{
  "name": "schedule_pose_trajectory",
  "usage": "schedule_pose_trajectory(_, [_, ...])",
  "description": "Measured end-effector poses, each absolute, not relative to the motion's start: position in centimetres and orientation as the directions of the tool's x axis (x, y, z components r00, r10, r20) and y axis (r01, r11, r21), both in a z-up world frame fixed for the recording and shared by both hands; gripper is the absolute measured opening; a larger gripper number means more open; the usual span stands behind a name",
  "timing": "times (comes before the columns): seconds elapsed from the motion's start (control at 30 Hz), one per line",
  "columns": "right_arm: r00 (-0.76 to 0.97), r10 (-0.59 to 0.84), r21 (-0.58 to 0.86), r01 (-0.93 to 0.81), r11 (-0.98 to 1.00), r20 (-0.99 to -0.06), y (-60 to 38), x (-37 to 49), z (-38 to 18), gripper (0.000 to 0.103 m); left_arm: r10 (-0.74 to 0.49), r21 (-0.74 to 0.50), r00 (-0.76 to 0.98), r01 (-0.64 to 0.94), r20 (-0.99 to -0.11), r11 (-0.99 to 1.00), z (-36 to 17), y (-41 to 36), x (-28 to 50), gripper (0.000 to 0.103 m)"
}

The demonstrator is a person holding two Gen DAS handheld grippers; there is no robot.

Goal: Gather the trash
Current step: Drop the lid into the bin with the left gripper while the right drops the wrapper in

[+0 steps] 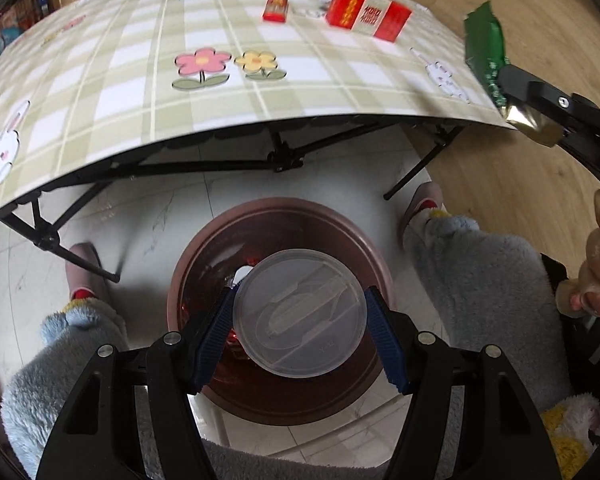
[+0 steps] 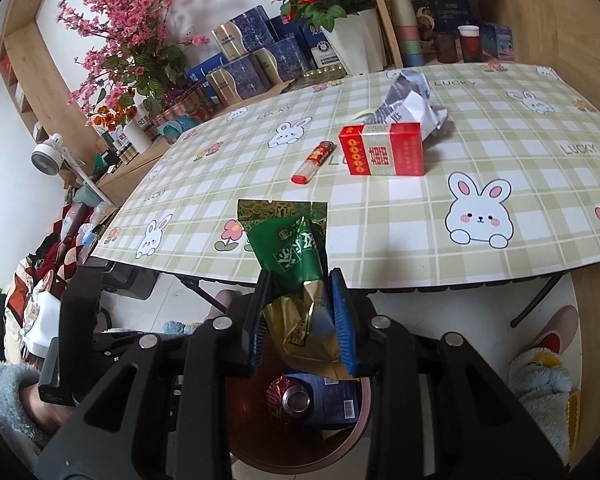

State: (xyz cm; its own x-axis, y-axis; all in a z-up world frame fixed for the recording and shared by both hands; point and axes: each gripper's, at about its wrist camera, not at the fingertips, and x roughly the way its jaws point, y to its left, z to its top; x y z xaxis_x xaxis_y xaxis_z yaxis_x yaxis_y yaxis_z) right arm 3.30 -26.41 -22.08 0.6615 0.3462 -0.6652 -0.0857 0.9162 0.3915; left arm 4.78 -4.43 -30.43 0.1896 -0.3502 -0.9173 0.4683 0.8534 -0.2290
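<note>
My left gripper point(image 1: 300, 322) is shut on a round clear plastic lid point(image 1: 300, 312) and holds it right over the brown trash bin point(image 1: 204, 248) on the floor. My right gripper point(image 2: 302, 312) is shut on a green and gold snack wrapper point(image 2: 296, 252), just above the same trash bin point(image 2: 364, 420); a crushed red can point(image 2: 290, 398) and a blue box point(image 2: 336, 400) lie inside. That wrapper point(image 1: 485, 52) and the right gripper's arm also show at the right of the left wrist view. On the table remain a red cigarette pack point(image 2: 382, 154), a red lighter point(image 2: 314, 162) and crumpled paper point(image 2: 410, 104).
The folding table point(image 2: 480, 256) with its checked bunny cloth stands just beyond the bin, black legs point(image 1: 204, 166) underneath. A person's fleece-clad legs point(image 1: 488, 276) and slippers flank the bin. Flower pots, boxes and cups point(image 2: 260, 60) line the shelf behind the table.
</note>
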Motion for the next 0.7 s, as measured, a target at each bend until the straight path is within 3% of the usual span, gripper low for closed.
schedule_pose_trajectory(0.33, [0.648, 0.340, 0.393, -0.068, 0.917, -0.682, -26.7, 3.9, -23.0, 0.032, -0.334, -0.234, 0.155, 0.451, -0.930, 0.861, -32.2, -5.3, 7.5, 0.065])
schedule_pose_trajectory(0.47, [0.642, 0.337, 0.394, -0.059, 0.917, -0.688, -26.8, 4.1, -23.2, 0.032, -0.343, -0.233, 0.175, 0.456, -0.923, 0.859, -31.9, -5.5, 7.9, 0.078])
schedule_pose_trajectory(0.7, [0.632, 0.341, 0.388, -0.069, 0.919, -0.696, -26.4, 4.2, -23.3, 0.032, -0.368, -0.249, 0.257, 0.400, -0.893, 0.882, -30.5, -3.5, 8.2, 0.081])
